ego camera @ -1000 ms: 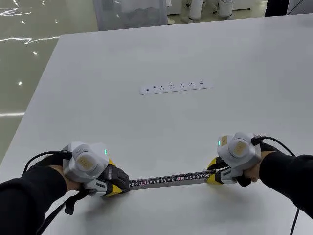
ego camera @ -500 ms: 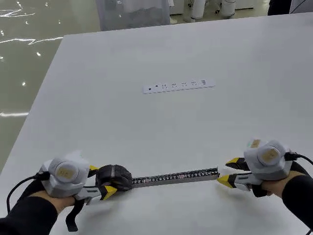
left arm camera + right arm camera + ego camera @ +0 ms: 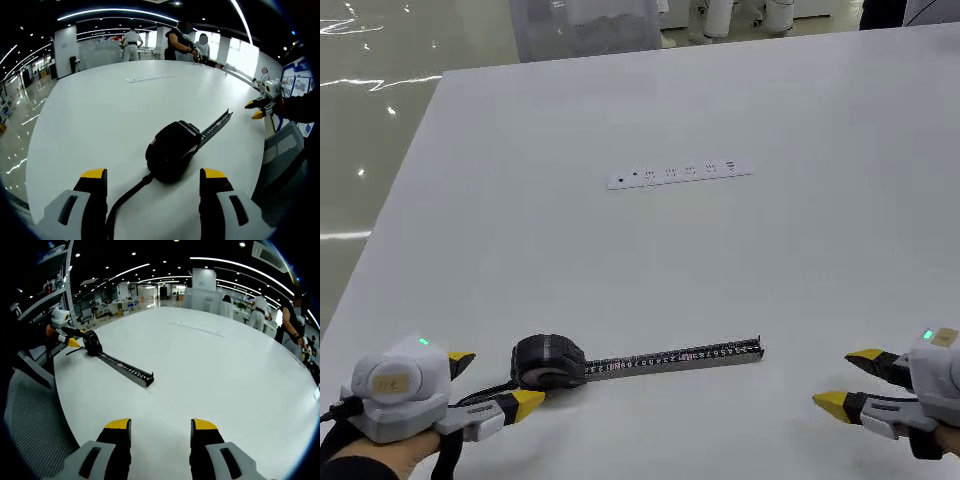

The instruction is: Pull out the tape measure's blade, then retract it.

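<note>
A black tape measure lies on the white table with its blade pulled out to the right and resting flat. In the left gripper view the case sits just beyond my open jaws, and its black wrist strap runs back between them. My left gripper is open, a short way left of the case, touching nothing. My right gripper is open and empty, well right of the blade tip. In the right gripper view the blade lies ahead to the left.
A white power strip lies mid-table beyond the tape. The table's left edge drops to a glossy floor. Several people stand past the far end of the table. A mesh chair stands near the table's edge.
Both grippers have let go and drawn back: the left off the case, the right off the blade tip, each moving outward. The tape measure lies free with its blade still out.
</note>
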{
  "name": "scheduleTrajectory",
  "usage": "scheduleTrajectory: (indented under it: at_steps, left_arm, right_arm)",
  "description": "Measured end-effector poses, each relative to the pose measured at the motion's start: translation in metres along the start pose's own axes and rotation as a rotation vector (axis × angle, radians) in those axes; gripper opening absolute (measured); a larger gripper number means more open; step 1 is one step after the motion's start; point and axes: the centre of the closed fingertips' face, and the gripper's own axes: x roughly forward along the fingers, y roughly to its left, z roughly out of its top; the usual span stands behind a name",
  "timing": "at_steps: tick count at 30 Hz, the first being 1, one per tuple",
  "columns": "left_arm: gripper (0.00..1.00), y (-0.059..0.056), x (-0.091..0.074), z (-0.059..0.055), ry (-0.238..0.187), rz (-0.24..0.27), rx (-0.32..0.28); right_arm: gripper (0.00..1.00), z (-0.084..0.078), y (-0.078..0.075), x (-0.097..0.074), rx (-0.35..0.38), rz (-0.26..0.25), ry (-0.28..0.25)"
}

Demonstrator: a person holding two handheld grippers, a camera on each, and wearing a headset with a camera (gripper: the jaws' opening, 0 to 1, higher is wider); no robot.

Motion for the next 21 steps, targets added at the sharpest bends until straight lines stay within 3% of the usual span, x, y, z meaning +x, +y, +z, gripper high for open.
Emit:
scheduleTrajectory:
  at_steps: [4, 7, 12, 16, 21]
  left_arm:
    - [0.77, 0.002, -0.005, -0.005, -0.013, 0.009, -0.014]
    - [0.78, -0.004, -0.012, -0.001, -0.044, 0.009, -0.019]
    - [0.84, -0.002, -0.018, -0.014, 0.006, 0.016, 0.032]
    - [0.91, 0.004, -0.024, -0.021, 0.014, 0.009, 0.013]
    - [0.99, 0.003, -0.028, -0.027, 0.002, -0.014, 0.009]
  right_arm:
    - [0.51, 0.000, -0.002, -0.009, 0.001, -0.002, -0.009]
    - [0.56, -0.009, -0.005, -0.009, -0.028, -0.004, 0.017]
    - [0.64, -0.009, -0.005, -0.014, 0.091, -0.006, 0.011]
    - [0.69, -0.012, -0.014, -0.022, 0.053, -0.034, 0.017]
    - [0.80, -0.017, -0.019, -0.029, 0.072, -0.050, 0.020]
